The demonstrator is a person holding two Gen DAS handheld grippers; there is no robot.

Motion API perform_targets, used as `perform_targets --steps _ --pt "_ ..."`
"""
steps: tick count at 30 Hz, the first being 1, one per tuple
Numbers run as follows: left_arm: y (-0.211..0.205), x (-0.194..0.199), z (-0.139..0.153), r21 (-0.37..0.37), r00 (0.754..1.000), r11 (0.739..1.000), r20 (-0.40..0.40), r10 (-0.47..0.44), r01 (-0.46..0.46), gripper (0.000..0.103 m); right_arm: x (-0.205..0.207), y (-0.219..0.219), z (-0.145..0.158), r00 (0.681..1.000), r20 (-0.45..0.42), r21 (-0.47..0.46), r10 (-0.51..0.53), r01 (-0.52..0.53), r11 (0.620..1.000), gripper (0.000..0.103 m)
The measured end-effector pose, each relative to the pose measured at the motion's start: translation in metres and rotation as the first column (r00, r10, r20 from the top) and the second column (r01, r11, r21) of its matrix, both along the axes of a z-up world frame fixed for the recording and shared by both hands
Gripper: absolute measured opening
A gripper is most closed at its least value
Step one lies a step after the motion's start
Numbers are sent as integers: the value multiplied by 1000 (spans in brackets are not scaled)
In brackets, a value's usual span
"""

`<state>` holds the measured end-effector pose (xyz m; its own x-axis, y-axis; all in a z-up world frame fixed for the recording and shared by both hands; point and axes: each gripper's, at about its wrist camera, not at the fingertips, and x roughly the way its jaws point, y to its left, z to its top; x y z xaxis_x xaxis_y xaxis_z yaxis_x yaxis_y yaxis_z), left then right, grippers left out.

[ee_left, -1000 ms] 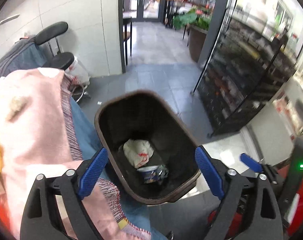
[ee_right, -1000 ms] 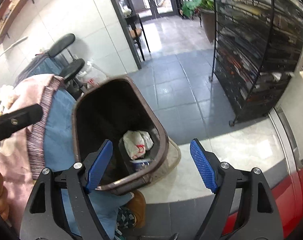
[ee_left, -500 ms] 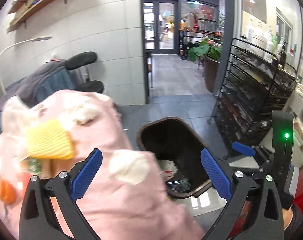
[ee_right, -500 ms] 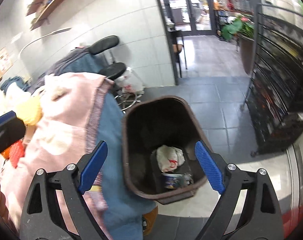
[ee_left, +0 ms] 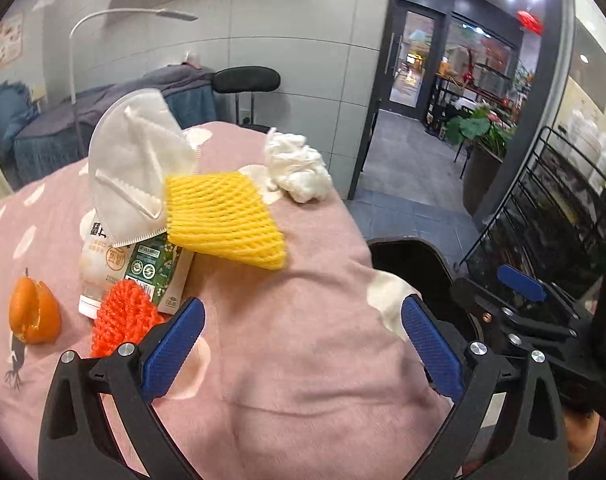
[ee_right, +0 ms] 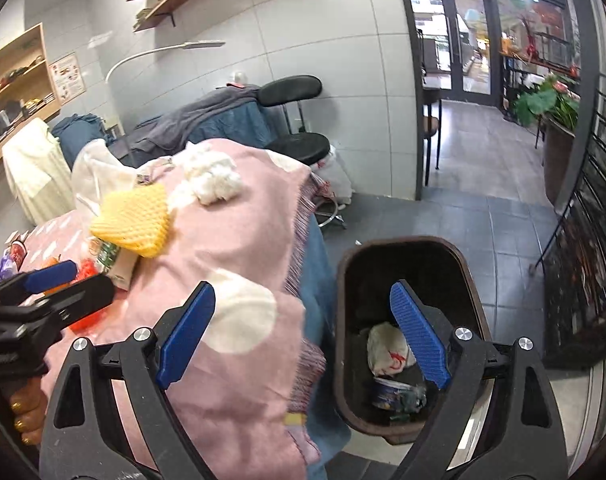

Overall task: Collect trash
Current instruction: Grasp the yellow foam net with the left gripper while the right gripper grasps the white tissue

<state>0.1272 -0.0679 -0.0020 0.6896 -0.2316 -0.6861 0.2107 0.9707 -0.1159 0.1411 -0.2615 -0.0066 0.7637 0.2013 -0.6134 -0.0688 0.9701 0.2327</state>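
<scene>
Yellow foam net [ee_left: 223, 216] lies flat, long axis running left-right w/ mask [ee_left: 131, 176] behind.

I'm seeing soft pink cloth on the blanket [ee_left: 311, 320] and yellow foam netting on the fruit sleeve [ee_left: 223, 220]. The bin [ee_right: 343, 320] is looking like matt brown plastic.

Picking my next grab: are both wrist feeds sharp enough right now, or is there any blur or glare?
Left wrist: yellow foam net and face mask sharp, fisheye bends the edges, ceiling lights flare by the doorway. Right wrist: trash bin contents readable, slight softness on the pink blanket.
</scene>
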Motion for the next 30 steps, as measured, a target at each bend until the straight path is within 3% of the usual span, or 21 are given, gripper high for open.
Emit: perform_targets --steps 12,15,17,20,30 --pt "29 66 -21 -178 985 977 -146 92 -118 76 8 3 2 1000 2 -16 -3 3 1000 88" --pt "28 68 -23 -192 981 974 -173 88 -121 55 12 7 3 1000 0 -21 9 -9 1000 88" --pt "29 65 -23 -193 981 974 -176 87 -121 35 18 9 4 1000 2 -22 20 -20 1000 88" --pt "36 60 -22 -197 981 973 -172 90 -123 20 28 14 6 999 4 -17 40 -40 999 88" --pt "54 10 5 -181 995 979 -53 80 -89 19 95 59 10 974 -34 -2 224 -224 975 88"
